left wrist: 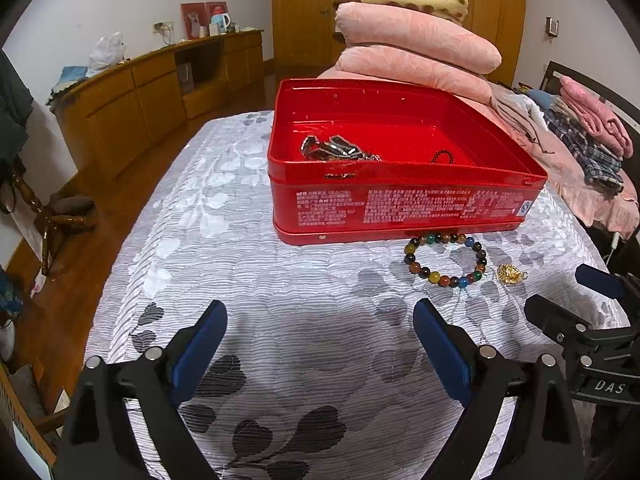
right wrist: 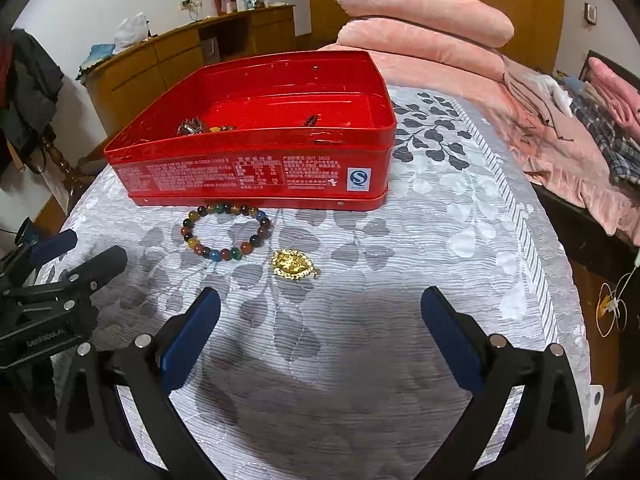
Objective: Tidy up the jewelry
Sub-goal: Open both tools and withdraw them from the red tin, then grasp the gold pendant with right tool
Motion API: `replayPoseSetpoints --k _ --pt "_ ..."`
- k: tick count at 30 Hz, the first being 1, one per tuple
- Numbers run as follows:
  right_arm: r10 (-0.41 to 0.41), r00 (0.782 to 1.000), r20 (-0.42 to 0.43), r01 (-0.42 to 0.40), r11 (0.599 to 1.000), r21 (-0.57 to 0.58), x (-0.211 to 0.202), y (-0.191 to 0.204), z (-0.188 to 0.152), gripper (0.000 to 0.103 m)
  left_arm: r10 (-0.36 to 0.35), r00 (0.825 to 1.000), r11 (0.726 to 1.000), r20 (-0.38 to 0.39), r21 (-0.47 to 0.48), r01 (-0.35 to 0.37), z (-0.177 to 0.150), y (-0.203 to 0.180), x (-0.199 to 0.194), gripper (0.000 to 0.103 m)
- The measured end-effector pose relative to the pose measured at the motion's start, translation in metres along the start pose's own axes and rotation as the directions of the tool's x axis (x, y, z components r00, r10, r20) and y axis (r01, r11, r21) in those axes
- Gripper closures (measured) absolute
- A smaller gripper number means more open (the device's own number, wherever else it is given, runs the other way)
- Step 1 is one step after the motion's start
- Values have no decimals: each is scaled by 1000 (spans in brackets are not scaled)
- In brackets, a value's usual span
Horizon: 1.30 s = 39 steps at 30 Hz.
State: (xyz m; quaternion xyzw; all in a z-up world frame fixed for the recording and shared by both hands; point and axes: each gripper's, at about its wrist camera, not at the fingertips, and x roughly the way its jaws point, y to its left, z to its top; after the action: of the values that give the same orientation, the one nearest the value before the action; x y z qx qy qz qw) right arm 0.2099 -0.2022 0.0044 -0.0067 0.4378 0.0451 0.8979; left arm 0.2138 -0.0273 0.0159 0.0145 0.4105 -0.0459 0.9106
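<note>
Left wrist view: left tool [left wrist: 320, 344] released, empty; bead bracelet [left wrist: 446, 259] lies ahead to its right, touching the red tin [left wrist: 400, 204].

Right wrist view: right tool [right wrist: 320, 328] released, empty; gold pendant [right wrist: 294, 265] lies just ahead, long axis crosswise, nearer this tool.
</note>
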Motion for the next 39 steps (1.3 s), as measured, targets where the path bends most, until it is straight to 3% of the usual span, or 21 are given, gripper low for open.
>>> replayPoseSetpoints --k 17,19,22,34,38,39 --pt "3 1000 -4 -3 1000 -19 9 6 5 8 -4 1000 1000 6 -3 4 3 0 3 11" --pt "4 1000 -8 -4 1000 -18 12 6 7 11 -6 1000 1000 5 -4 6 5 0 5 11" --pt "8 999 -34 -8 1000 -7 19 4 8 27 -6 1000 1000 2 -6 6 5 1 8 11" --pt "-9 999 -44 7 1000 -29 31 4 13 43 -19 1000 1000 -15 -12 18 9 2 18 11" --pt "-16 999 -39 14 998 -55 30 9 12 57 -20 1000 1000 -16 -13 20 11 1 19 11" --pt "-11 999 -37 9 998 -59 30 10 12 65 -22 1000 1000 -14 -13 21 12 0 19 11"
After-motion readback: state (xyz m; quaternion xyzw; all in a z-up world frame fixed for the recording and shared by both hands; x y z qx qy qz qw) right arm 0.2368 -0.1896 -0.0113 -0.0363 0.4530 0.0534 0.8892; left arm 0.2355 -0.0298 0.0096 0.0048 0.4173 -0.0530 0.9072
